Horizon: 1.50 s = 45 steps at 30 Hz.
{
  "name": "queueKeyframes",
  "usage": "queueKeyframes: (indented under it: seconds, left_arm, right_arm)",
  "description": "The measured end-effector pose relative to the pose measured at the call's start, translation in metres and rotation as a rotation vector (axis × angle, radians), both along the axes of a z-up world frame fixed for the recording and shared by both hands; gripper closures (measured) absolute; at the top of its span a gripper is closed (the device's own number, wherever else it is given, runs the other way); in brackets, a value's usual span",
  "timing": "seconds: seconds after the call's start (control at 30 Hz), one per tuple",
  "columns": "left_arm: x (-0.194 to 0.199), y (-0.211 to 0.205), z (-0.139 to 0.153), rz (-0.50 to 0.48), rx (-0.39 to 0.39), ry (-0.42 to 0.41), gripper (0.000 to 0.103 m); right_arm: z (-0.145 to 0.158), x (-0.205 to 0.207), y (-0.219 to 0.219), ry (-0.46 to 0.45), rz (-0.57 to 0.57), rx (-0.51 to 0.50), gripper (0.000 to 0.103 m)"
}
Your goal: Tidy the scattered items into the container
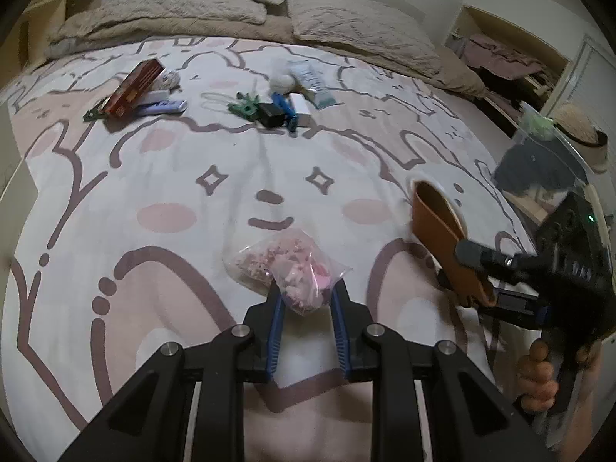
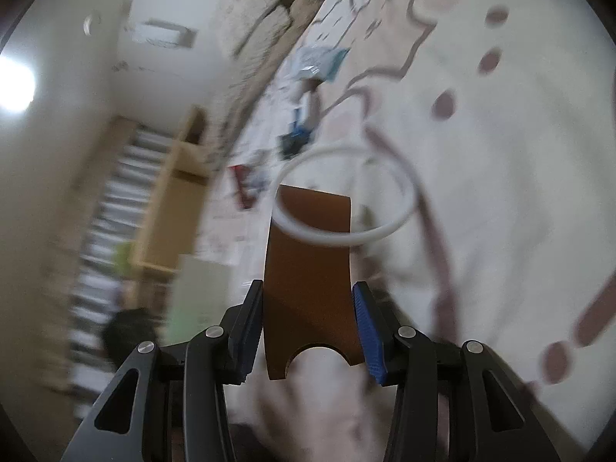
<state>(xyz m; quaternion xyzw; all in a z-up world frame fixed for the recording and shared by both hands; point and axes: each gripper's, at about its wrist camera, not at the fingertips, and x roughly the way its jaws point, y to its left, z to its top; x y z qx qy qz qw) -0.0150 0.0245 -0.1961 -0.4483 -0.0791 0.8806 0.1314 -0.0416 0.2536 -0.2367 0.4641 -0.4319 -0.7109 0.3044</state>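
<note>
- My left claw [image 1: 306,296] had its blue pads closed on the near end of a clear bag [image 1: 287,269] of pink bits; most of the bag lay on the bed [image 1: 154,177], sagging ahead of the tips.
- I judged that grip shallow: thin plastic pinched at one end could slide out on the lift, or the bag could swing and spill if its seal was weak. I could not see the seal.
- My right claw [image 2: 308,327] was clamped across a brown holder [image 2: 308,265], pads on both edges. A white ring [image 2: 344,196] hung round its far end.
- The ring looked loose there. The right wrist view was blurred and tilted, so I took the claw to be moving fast; a quick turn could throw the ring off onto the bed.
- In the left view the holder [image 1: 442,231] sat just right of the bag, so the two claws were near each other and could clash.
- The container [image 1: 546,158], a clear tub at the bed's right edge, held something dark and something green; I could not tell what they were.
- The tub's perch looked close to the edge, and a hard drop could tip it.
- Well apart up the bed, a red box [image 1: 134,86], a tube [image 1: 312,82], a black block [image 1: 271,114] and other small items still lay scattered.
</note>
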Motion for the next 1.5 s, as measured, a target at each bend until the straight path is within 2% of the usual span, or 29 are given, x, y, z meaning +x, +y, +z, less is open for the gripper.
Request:
queueKeyframes:
  seconds: [0.03, 0.1, 0.23, 0.3, 0.43, 0.63, 0.67, 0.7, 0.73, 0.77, 0.8, 0.83, 1.17, 1.23, 1.3, 1.4, 1.5]
  left_arm:
    - [0.001, 0.002, 0.001, -0.005, -0.003, 0.006, 0.079]
    - [0.004, 0.004, 0.003, -0.014, -0.009, 0.017, 0.079]
    - [0.009, 0.007, 0.002, -0.022, -0.031, 0.022, 0.079]
    - [0.011, 0.007, -0.002, -0.019, -0.065, 0.012, 0.079]
    - [0.017, 0.006, -0.013, -0.022, -0.070, -0.031, 0.079]
    - [0.025, 0.006, -0.014, -0.006, -0.075, -0.029, 0.079]
    - [0.024, 0.005, -0.015, -0.001, -0.074, -0.033, 0.076]
    - [0.023, 0.004, -0.016, 0.009, -0.072, -0.036, 0.062]
    - [0.022, 0.003, -0.016, 0.021, -0.071, -0.034, 0.053]
    - [0.021, 0.001, -0.015, 0.034, -0.067, -0.025, 0.037]
    - [0.020, 0.000, -0.014, 0.041, -0.061, -0.016, 0.033]
    - [0.018, 0.000, -0.013, 0.043, -0.055, -0.011, 0.033]
    - [-0.003, 0.002, -0.017, 0.058, -0.036, -0.004, 0.033]
    - [-0.007, 0.002, -0.017, 0.061, -0.022, -0.008, 0.032]
    - [-0.009, 0.002, -0.018, 0.064, -0.008, -0.011, 0.030]
    - [-0.010, 0.001, -0.017, 0.064, 0.020, -0.017, 0.024]
    - [-0.010, 0.002, -0.018, 0.071, -0.030, -0.019, 0.024]
  right_arm:
    - [0.000, 0.000, -0.002, -0.002, 0.018, -0.042, 0.057]
    - [0.006, 0.002, -0.009, 0.014, 0.048, -0.062, 0.057]
    - [0.022, 0.007, -0.021, 0.065, 0.080, 0.000, 0.057]
    - [0.032, 0.011, -0.026, 0.105, 0.088, 0.083, 0.057]
    - [0.049, 0.026, -0.040, 0.186, 0.108, 0.356, 0.057]
    - [0.033, 0.043, -0.045, 0.175, 0.111, 0.515, 0.057]
    - [0.030, 0.047, -0.046, 0.176, 0.113, 0.542, 0.056]
    - [0.026, 0.049, -0.046, 0.178, 0.115, 0.560, 0.056]
    - [0.022, 0.050, -0.043, 0.185, 0.115, 0.575, 0.056]
    - [0.022, 0.054, -0.042, 0.196, 0.117, 0.594, 0.057]
    - [0.023, 0.054, -0.045, 0.205, 0.120, 0.616, 0.057]
    - [0.023, 0.053, -0.046, 0.211, 0.123, 0.633, 0.057]
    - [0.022, 0.051, -0.050, 0.237, 0.114, 0.659, 0.056]
    - [0.022, 0.051, -0.052, 0.246, 0.126, 0.655, 0.051]
    - [0.023, 0.052, -0.055, 0.259, 0.143, 0.637, 0.031]
    - [0.025, 0.055, -0.063, 0.284, 0.162, 0.669, 0.026]
    - [0.025, 0.056, -0.065, 0.291, 0.168, 0.684, 0.026]
